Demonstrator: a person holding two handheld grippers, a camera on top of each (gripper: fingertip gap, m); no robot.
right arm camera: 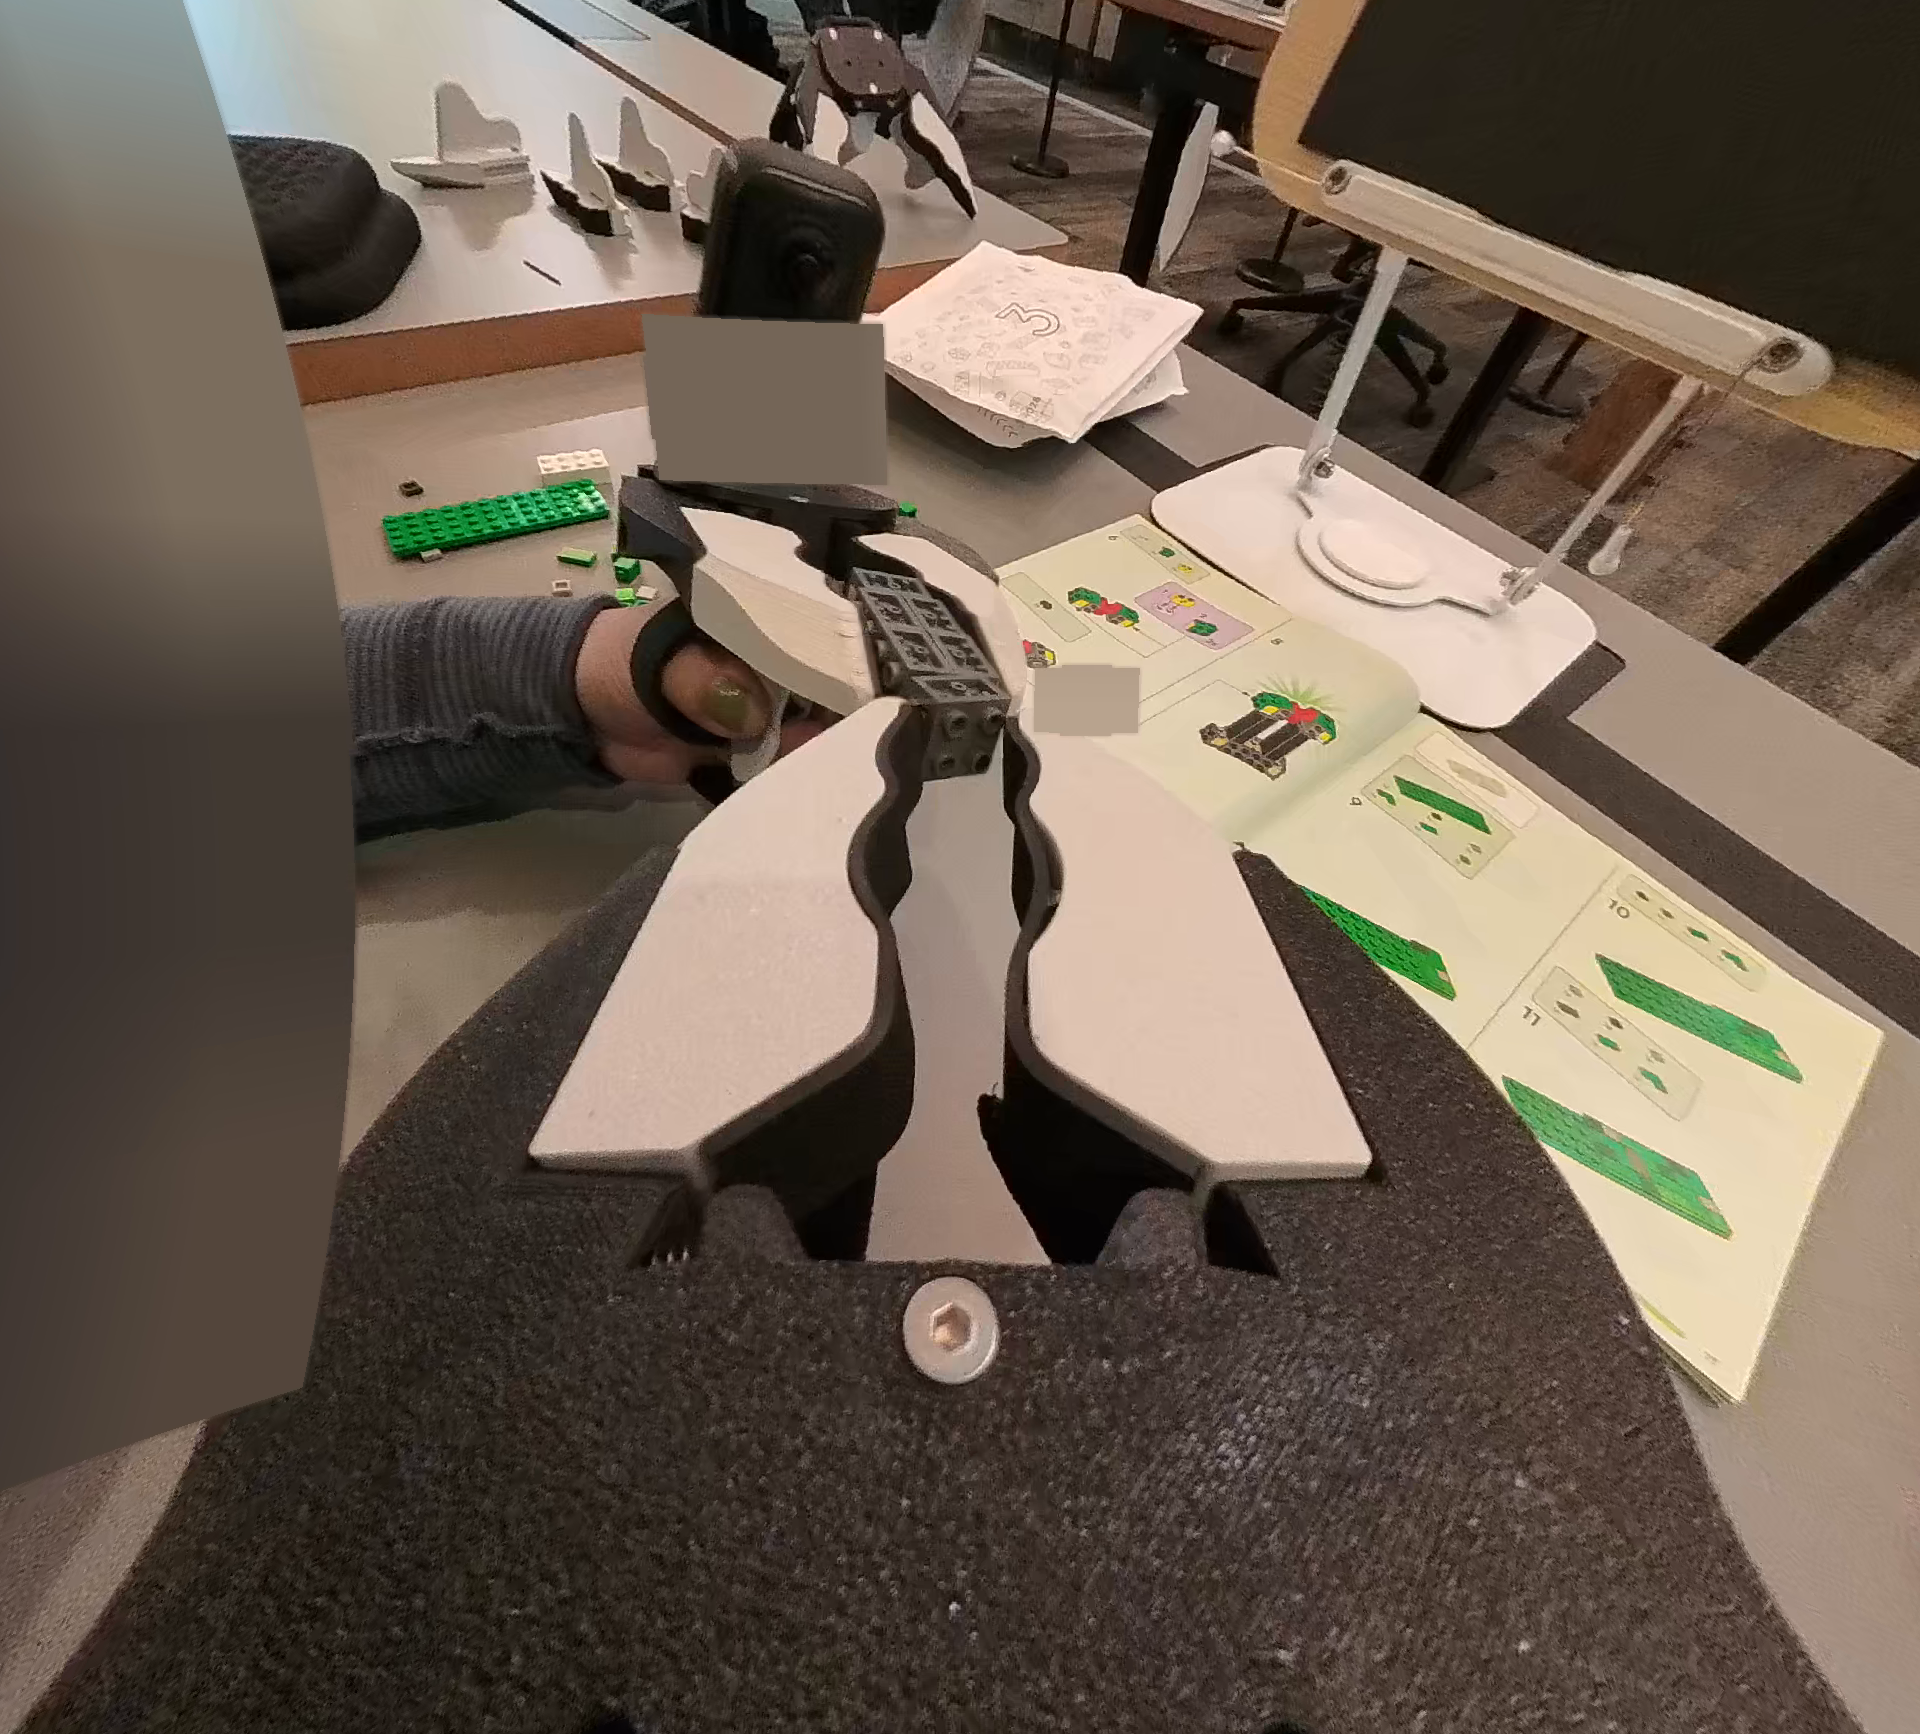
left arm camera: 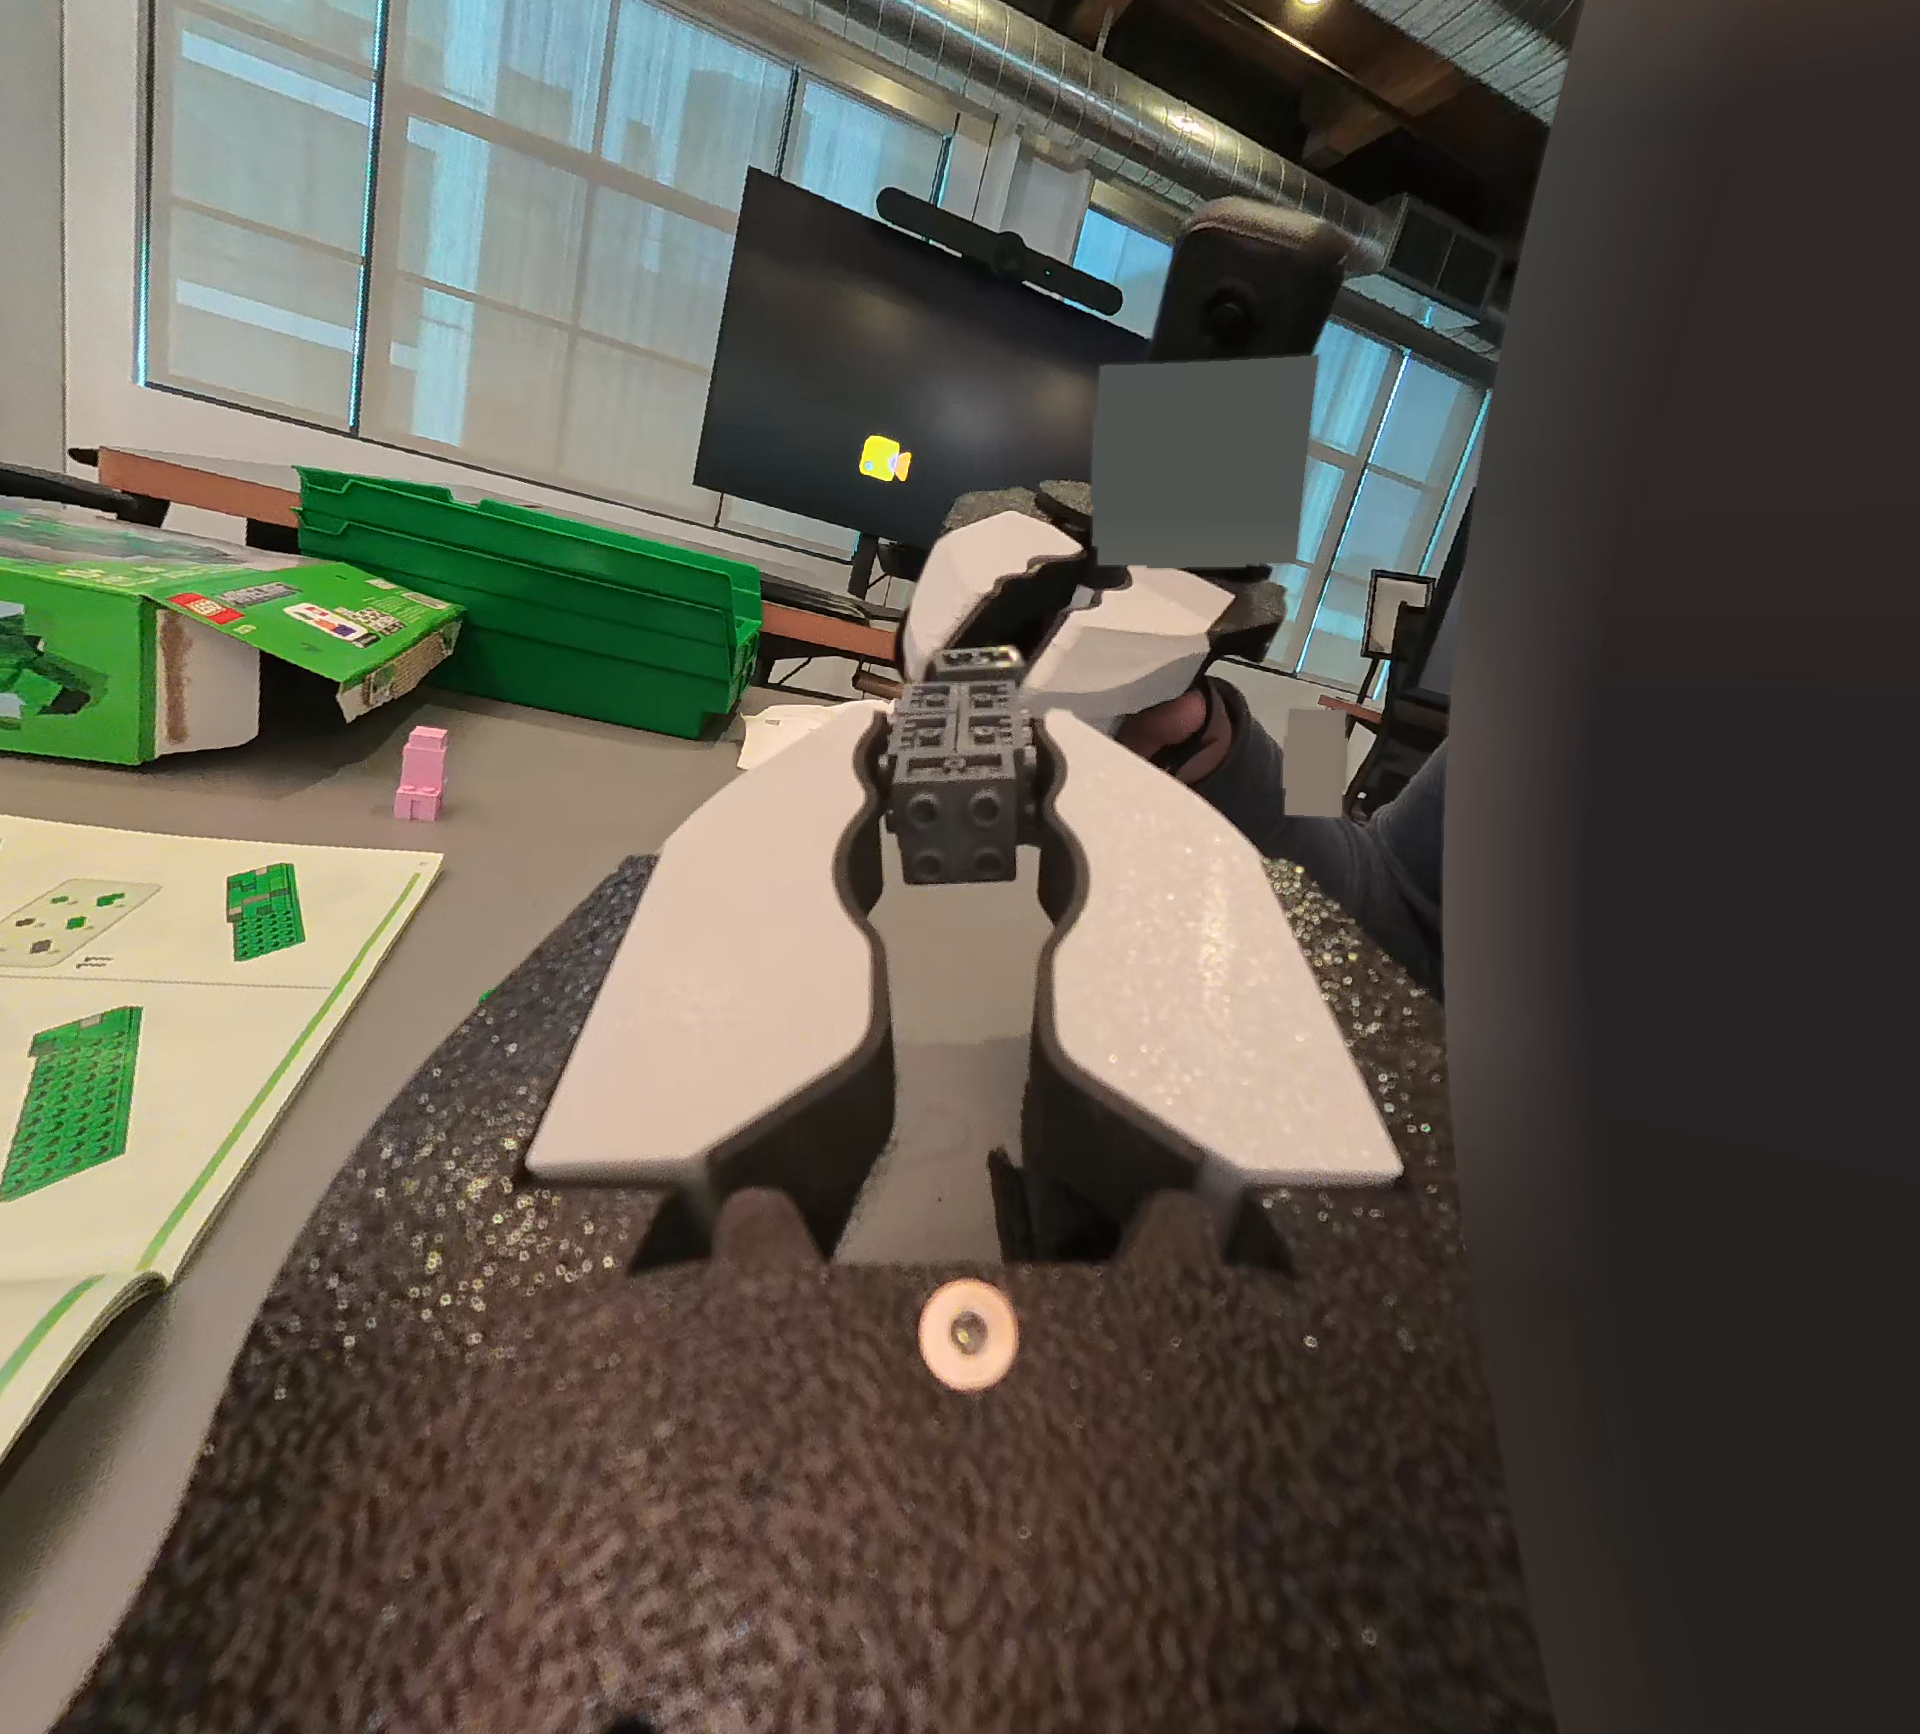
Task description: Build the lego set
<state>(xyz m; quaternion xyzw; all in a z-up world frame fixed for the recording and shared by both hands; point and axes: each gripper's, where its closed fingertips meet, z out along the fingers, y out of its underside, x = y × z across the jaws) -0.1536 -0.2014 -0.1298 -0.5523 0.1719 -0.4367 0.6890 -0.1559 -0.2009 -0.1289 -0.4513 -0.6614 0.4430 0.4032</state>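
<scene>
A dark grey lego column [left arm camera: 954, 837] of stacked bricks is held in the air between both grippers, studs facing the left wrist camera. My left gripper [left arm camera: 956, 734] is shut on its near end. My right gripper [left arm camera: 1003, 635] faces it from beyond and clamps the far end. In the right wrist view, my right gripper [right arm camera: 956, 728] is shut on the column [right arm camera: 914, 624], and the left gripper [right arm camera: 883, 604], in a person's hand, holds the other end.
The instruction booklet [right arm camera: 1558, 957] lies open on the grey table, also in the left wrist view [left arm camera: 156, 1009]. A green baseplate [right arm camera: 494, 515], loose small pieces [right arm camera: 613, 567], a paper bag [right arm camera: 1039, 344], a white stand base [right arm camera: 1382, 583], a pink figure [left arm camera: 424, 772], a green box [left arm camera: 104, 645] and green bins [left arm camera: 540, 604] are around. My left and right fingertips are right by each other.
</scene>
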